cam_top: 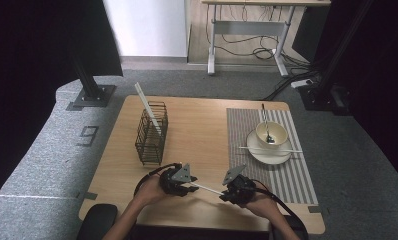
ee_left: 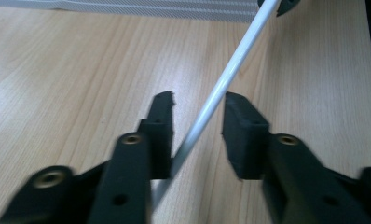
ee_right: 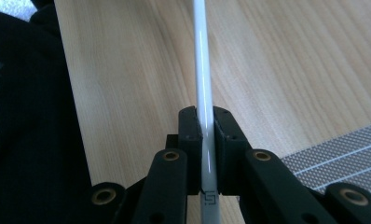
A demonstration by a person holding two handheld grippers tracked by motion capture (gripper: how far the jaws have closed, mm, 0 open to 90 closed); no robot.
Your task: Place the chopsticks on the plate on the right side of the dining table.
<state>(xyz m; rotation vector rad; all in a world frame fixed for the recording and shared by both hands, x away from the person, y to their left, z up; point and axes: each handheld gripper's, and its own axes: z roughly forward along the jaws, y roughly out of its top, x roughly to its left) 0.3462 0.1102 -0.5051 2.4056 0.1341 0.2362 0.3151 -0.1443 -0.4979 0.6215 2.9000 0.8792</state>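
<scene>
Clearly a handover: we have the white chopstick (ee_right: 203, 84) low over the surface (cam_top: 202, 130), between both hands. Right claw (ee_right: 207, 119) clenched on it; left claw (ee_left: 197, 109) released, stick loose between its jaws. Next, we'd say, right carries it off, likely to the placemat (cam_top: 297, 175); left backs away.

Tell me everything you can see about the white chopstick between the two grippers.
The white chopstick is a slim, glossy, round stick, plastic by its look, with a small dark mark near one end. It spans the gap between both grippers just above the wooden table, near its front edge. The right gripper is shut on it. The left gripper has its jaws apart around it: the stick lies against one jaw, clear of the other.
</scene>
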